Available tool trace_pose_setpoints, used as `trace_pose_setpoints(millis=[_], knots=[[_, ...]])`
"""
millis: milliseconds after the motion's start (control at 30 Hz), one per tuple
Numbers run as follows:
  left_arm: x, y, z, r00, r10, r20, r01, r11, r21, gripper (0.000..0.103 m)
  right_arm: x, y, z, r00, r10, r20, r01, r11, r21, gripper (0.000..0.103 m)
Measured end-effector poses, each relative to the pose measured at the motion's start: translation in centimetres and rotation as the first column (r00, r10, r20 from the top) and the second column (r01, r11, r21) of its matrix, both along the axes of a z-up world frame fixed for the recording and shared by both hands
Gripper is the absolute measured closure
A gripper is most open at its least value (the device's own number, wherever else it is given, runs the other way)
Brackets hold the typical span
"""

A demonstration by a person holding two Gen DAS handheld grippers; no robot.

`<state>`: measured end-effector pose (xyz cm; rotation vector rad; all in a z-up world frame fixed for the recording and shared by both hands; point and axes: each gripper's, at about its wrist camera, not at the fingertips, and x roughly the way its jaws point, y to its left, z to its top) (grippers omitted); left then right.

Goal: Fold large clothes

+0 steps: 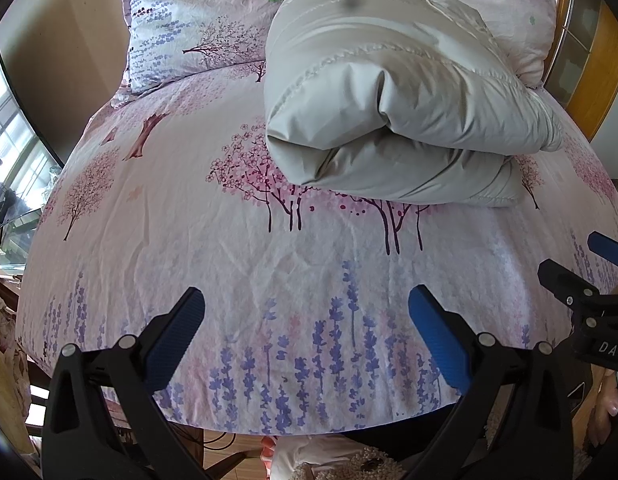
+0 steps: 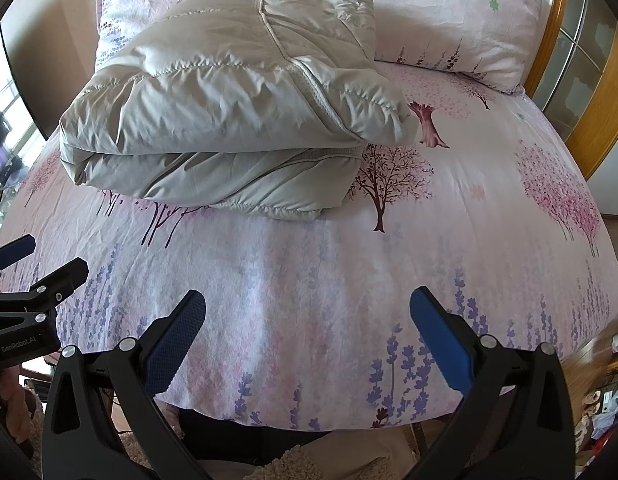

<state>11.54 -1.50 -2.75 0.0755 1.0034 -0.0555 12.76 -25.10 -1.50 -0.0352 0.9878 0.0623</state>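
Observation:
A pale grey quilted puffer jacket (image 1: 393,100) lies folded into a thick bundle on the bed; it also shows in the right wrist view (image 2: 229,112). My left gripper (image 1: 307,300) is open and empty, hovering over the near part of the bed, short of the jacket. My right gripper (image 2: 309,302) is also open and empty, at the same distance from the jacket. Each gripper shows at the edge of the other's view: the right one (image 1: 585,264) and the left one (image 2: 45,260).
The bed has a pink floral sheet (image 1: 189,220) with tree and lavender prints. Matching pillows (image 2: 449,12) lie behind the jacket. A wooden headboard or frame (image 2: 589,100) stands at the right. The bed's near edge (image 1: 289,428) is just below the grippers.

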Motion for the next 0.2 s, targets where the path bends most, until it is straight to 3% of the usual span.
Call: trace_pose_setpoints(millis=[200], knots=[[-0.02,-0.04,-0.02,1.000,-0.001,-0.002,0.001,1.000,-0.001,0.002,0.01,0.01,0.01,1.000,-0.001,0.000,0.001,1.000,0.001,0.001]])
